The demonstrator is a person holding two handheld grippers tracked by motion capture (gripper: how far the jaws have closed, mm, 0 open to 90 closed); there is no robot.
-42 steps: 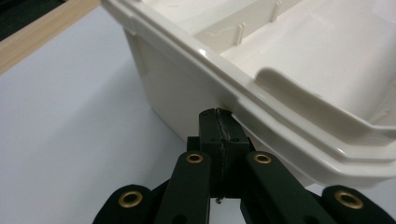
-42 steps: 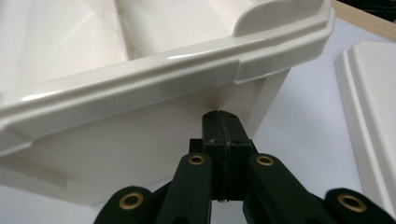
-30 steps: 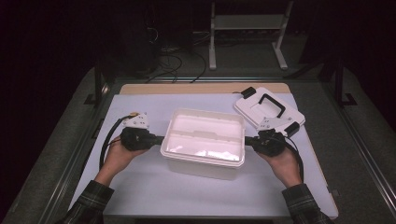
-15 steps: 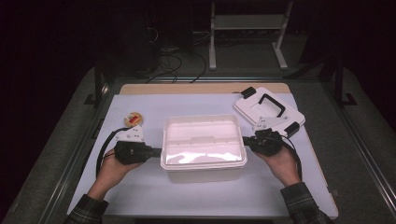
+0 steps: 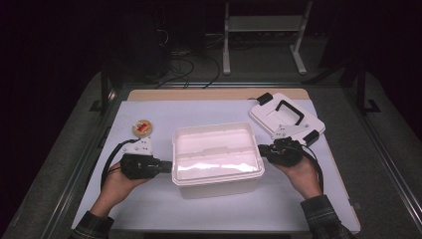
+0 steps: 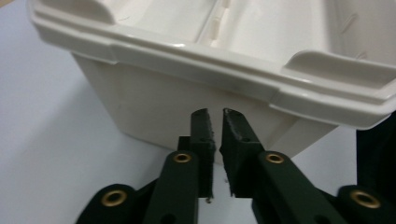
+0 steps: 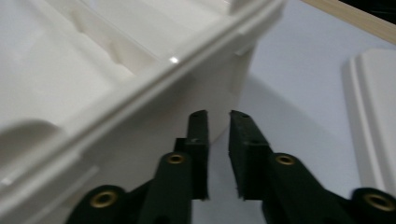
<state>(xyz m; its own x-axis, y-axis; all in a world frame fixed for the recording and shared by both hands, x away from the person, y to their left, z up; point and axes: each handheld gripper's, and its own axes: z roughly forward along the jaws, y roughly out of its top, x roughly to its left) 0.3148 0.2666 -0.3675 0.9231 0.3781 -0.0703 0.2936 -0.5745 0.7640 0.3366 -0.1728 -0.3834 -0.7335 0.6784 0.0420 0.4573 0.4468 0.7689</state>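
A white plastic bin (image 5: 219, 186) stands open-topped in the middle of the table. My left gripper (image 5: 166, 167) points at its left end wall. In the left gripper view the jaws (image 6: 215, 114) sit just under the bin's rim (image 6: 154, 102) with a narrow gap and nothing between them. My right gripper (image 5: 262, 151) points at the bin's right end. In the right gripper view its jaws (image 7: 218, 115) stand slightly apart below the rim (image 7: 116, 135), holding nothing. Both pairs of jaws have just been opening.
The bin's white lid (image 5: 286, 117) with a black handle lies at the back right, and its edge shows in the right gripper view (image 7: 373, 121). A small round thing with a red centre (image 5: 143, 128) lies left of the bin. A pale mat (image 5: 149, 209) covers the table.
My left hand has slid toward the near edge along the bin's left end, uncovering the small round thing. The bin has settled level. The right hand has stayed put.
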